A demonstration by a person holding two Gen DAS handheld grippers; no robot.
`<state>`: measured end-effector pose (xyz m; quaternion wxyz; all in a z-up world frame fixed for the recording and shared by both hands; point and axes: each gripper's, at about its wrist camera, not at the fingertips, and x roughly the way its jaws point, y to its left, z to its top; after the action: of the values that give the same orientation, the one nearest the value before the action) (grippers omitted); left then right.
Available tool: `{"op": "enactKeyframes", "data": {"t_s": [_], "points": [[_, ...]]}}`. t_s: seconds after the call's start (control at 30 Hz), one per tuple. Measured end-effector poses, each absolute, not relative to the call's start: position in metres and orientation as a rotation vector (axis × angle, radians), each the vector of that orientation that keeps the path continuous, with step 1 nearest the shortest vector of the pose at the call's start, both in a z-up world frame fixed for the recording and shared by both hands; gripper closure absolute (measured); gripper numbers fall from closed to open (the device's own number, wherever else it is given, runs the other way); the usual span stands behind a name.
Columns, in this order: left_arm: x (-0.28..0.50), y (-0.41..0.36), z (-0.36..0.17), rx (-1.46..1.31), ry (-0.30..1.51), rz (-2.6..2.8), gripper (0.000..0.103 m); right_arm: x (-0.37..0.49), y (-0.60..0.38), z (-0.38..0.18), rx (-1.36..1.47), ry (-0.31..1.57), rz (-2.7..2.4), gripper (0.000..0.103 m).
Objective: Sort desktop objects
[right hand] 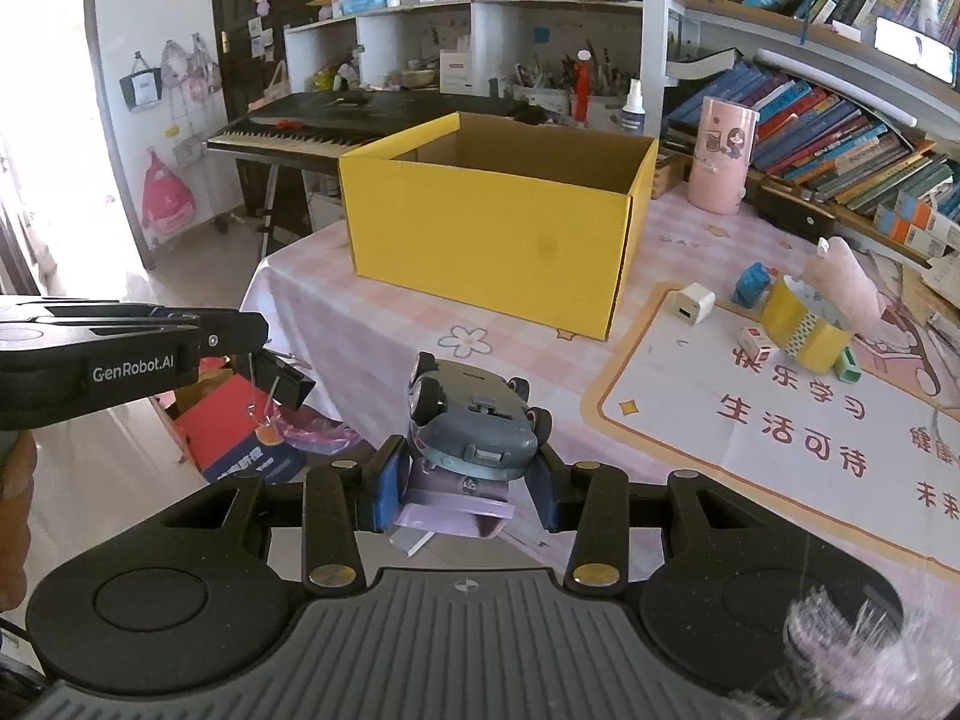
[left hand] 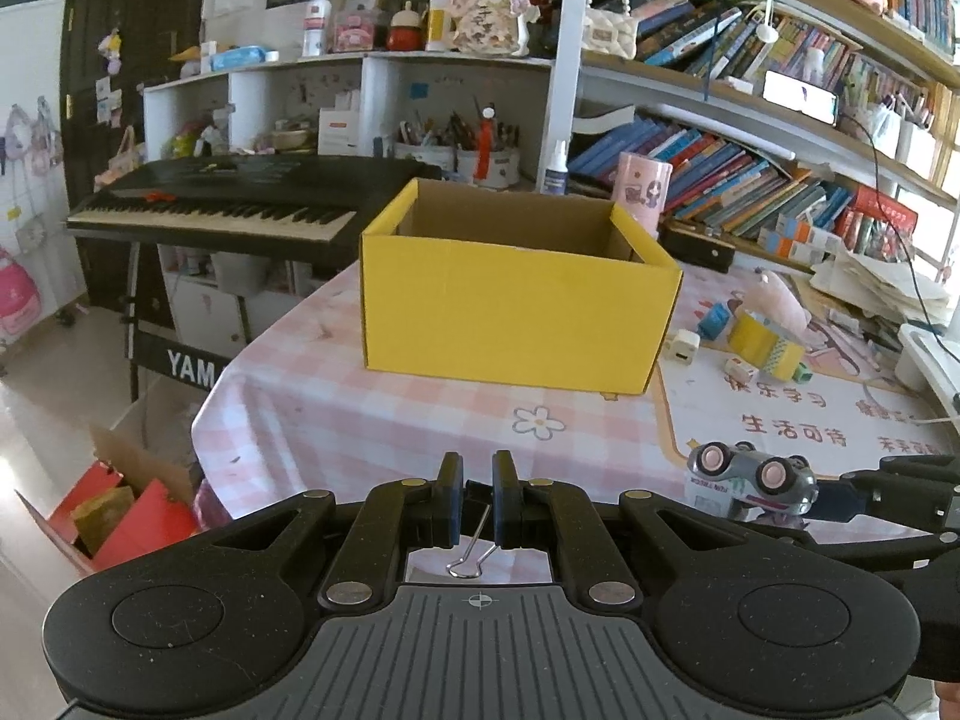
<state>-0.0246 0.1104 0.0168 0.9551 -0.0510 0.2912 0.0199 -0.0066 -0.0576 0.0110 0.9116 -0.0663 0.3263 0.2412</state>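
Left gripper (left hand: 477, 501) pinching binder clip (left hand: 474, 546), right gripper (right hand: 465, 489) clamped on toy car (right hand: 471, 420), yellow box (left hand: 516, 300) ahead, open-topped

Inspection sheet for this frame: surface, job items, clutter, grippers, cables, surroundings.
Surface: table under pink checked cloth, printed mat on it.
Job's things: open yellow box; binder clip and toy car held above the near edge.
Clutter: white charger, tape roll, blue carton, pink cup.
Grippers: left gripper shut on clip; right gripper shut on car.
Cables: black cable at right.
Surroundings: keyboard, bookshelves.
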Motion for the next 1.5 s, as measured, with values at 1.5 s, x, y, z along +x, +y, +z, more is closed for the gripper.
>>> {"op": "enactKeyframes", "data": {"t_s": [1.5], "points": [[-0.022, 0.112, -0.068, -0.152, 0.85, 0.145, 0.087, 0.011, -0.058, -0.043, -0.155, 0.858, 0.56, 0.064]]}}
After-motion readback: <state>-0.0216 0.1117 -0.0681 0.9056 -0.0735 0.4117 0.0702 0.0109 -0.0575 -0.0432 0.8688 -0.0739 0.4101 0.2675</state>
